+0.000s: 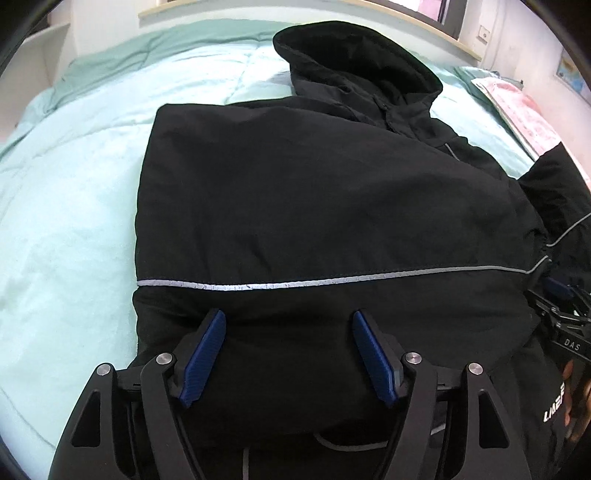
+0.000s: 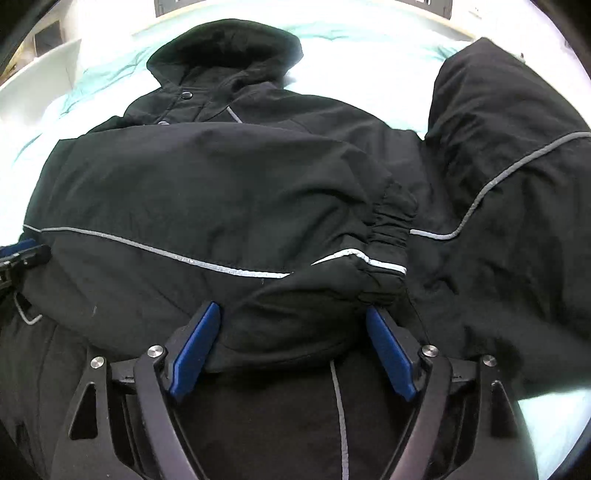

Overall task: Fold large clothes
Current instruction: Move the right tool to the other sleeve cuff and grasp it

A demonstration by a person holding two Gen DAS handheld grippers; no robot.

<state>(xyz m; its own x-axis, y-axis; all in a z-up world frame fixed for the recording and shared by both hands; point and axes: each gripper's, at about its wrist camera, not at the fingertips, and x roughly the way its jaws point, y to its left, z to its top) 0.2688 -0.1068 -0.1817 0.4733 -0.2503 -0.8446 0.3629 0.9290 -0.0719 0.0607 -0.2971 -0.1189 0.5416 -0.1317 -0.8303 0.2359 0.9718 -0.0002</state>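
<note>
A black hooded jacket (image 1: 314,206) with thin grey reflective piping lies on a mint bed cover; its hood (image 1: 354,62) points to the far end. One sleeve is folded across the body, its gathered cuff (image 2: 391,236) near the middle. The other sleeve (image 2: 506,155) lies spread out to the right. My left gripper (image 1: 288,325) is open and hovers over the jacket's lower left part, holding nothing. My right gripper (image 2: 293,314) is open, its blue pads either side of the folded sleeve's end. It also shows at the right edge of the left wrist view (image 1: 561,306).
The mint bed cover (image 1: 74,206) stretches out to the left and far side. A pink patterned pillow (image 1: 517,110) lies at the far right. A pale wooden headboard (image 1: 332,18) and white wall close the far end.
</note>
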